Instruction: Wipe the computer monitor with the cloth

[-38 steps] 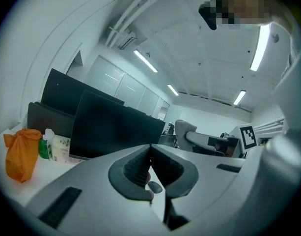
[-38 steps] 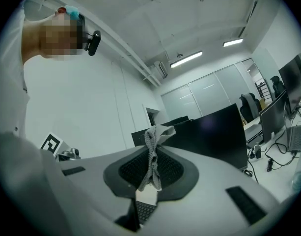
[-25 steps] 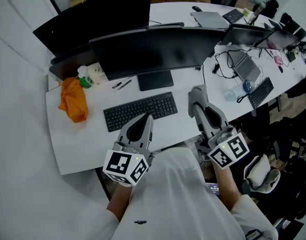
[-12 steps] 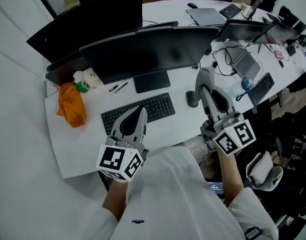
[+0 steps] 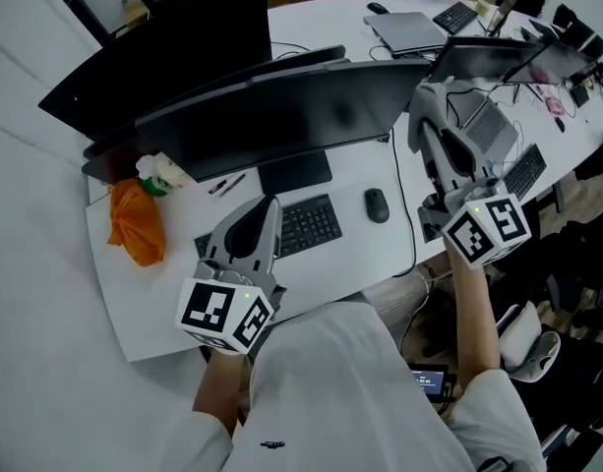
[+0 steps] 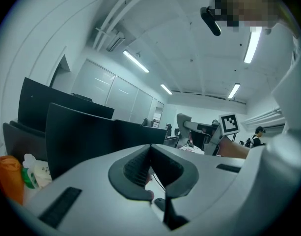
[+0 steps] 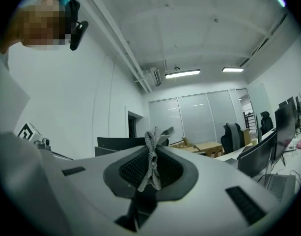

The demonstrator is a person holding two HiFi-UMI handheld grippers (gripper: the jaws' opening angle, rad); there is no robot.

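left gripper (image 5: 265, 207): nearest, low over the desk's front edge, pointing at the keyboard; jaws pressed together with nothing between them.
desk (image 5: 149, 298): white, with bare surface on the left.
keyboard (image 5: 303, 226): black, just beyond the left gripper's tips, in front of the monitor stand.
mouse (image 5: 377, 205): black, right of the keyboard, apart from it.
orange bundle (image 5: 135, 224): crumpled on the desk's left side, well apart from both grippers; whether it is a bag or fabric i cannot tell.
right gripper (image 5: 426, 114): raised by the monitor's right end, jaws pinching the cloth.
cloth (image 7: 151, 167): grey knitted fabric caught between the right jaws; a narrow fold runs down the gap and a little stands proud above the tips.
cloth handling: looks light, soft and limp, so it should fold to any surface and will not hold a shape by itself. the grip is on a thin bunched fold, which probably holds firm. more fabric ahead of the tips would likely wipe better.
monitor (image 5: 281, 116): wide dark screen on a central stand, facing the person, not yet touched by the cloth.
monitor handling: the panel is likely fragile and may rock on its stand, so light, even strokes seem wise, keeping the hard jaw tips off the screen.
beyond: a second dark screen (image 5: 163, 42) stands behind, and a closed laptop (image 5: 409, 31) lies far right.
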